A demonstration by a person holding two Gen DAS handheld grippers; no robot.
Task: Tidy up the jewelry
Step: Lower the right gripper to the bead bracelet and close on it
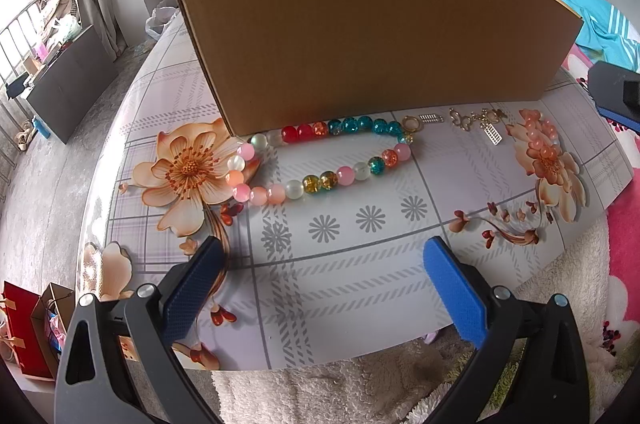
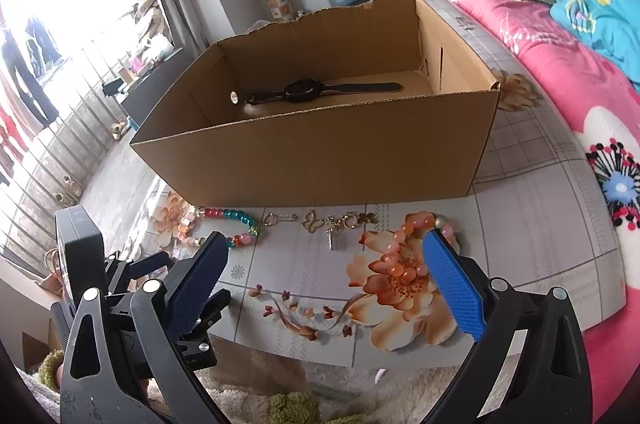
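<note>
A multicoloured bead bracelet [image 1: 320, 156] lies on the flowered table in front of a brown cardboard box [image 1: 368, 32]; it also shows in the right wrist view [image 2: 224, 226]. A gold charm bracelet [image 1: 476, 120] lies to its right, seen too in the right wrist view [image 2: 332, 222]. A peach bead bracelet [image 2: 404, 256] lies on a printed flower. A black watch [image 2: 320, 90] lies inside the box [image 2: 320, 160]. My left gripper [image 1: 324, 288] is open and empty, short of the bead bracelet. My right gripper [image 2: 324, 284] is open and empty above the table's near edge.
The table [image 1: 360, 264] has a flower-print cover and ends just below both grippers, over a fluffy rug [image 1: 360, 396]. A pink blanket [image 2: 560, 144] lies to the right. The left gripper's body [image 2: 80, 264] shows at the left of the right wrist view.
</note>
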